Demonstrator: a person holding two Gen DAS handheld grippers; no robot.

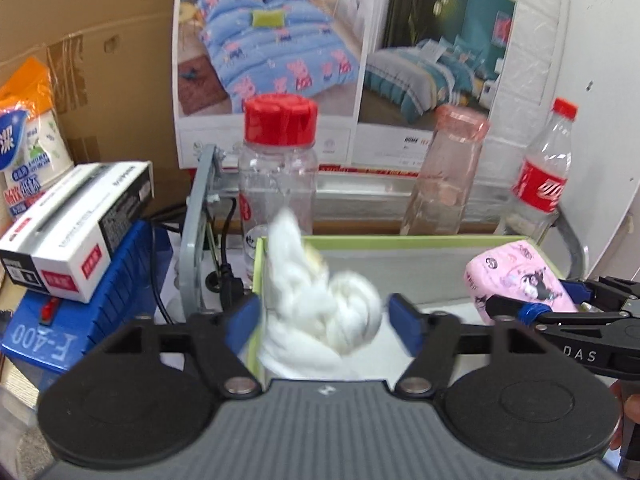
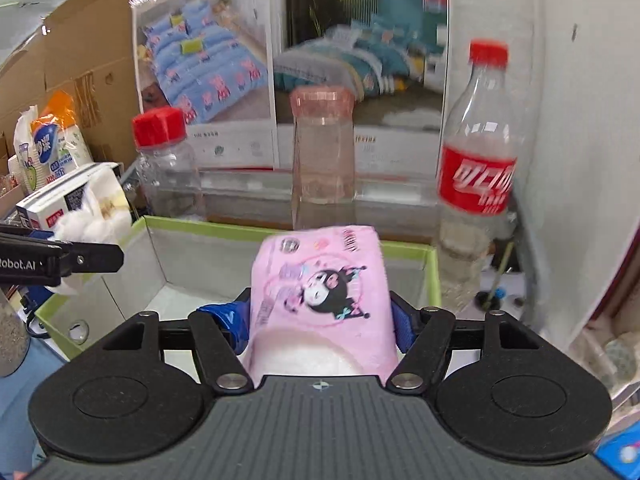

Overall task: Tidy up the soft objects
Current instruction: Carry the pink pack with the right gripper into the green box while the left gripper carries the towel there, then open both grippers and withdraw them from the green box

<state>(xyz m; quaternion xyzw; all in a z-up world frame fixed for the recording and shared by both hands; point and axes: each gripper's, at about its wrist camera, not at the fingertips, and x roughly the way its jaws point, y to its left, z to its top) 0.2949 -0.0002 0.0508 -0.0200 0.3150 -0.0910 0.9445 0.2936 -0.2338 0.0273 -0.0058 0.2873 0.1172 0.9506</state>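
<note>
The left gripper [image 1: 324,320] is open around the white cloth [image 1: 320,312] above the green-rimmed box [image 1: 400,240], and the right gripper [image 2: 320,324] squeezes the pink tissue pack [image 2: 320,292], so both still need dropping in.

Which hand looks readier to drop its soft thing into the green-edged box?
Probably the left: its tongs stand open around the white cloth, over the box. The right tongs grip the pink tissue pack, also over the box.

White cloth [image 1: 320,312], pink pack [image 2: 320,292], over box [image 2: 280,232].
</note>
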